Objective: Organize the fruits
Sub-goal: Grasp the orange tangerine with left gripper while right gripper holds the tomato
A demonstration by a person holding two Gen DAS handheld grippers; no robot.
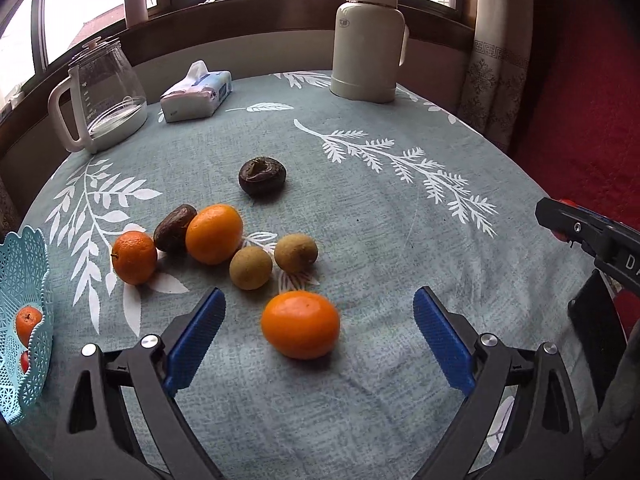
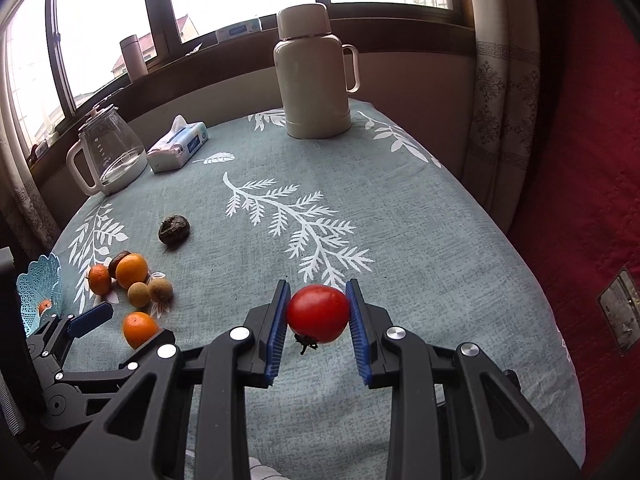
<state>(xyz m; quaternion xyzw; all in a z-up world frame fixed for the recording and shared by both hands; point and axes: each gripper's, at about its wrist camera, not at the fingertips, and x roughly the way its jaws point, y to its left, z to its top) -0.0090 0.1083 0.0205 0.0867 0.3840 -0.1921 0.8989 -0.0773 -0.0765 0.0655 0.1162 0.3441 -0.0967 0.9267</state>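
Two fruits show in the blue basket (image 1: 22, 336) at the table's left edge: an orange (image 1: 28, 320) and something red (image 1: 25, 361). The right gripper (image 2: 318, 312) clamps a tomato (image 2: 318, 314) above the cloth. The left gripper (image 1: 318, 336) gapes wide around a loose orange (image 1: 300, 324), pads clear.

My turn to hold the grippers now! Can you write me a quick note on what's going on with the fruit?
Right gripper: shut on the red tomato, held above the table.
Left gripper: open, empty, with the nearest orange lying between its fingers.
Blue basket at the left edge: already holds an orange and something red.
Left on the tablecloth: three oranges, two round tan fruits, two dark ones.
Next, probably: the tomato goes into the basket.
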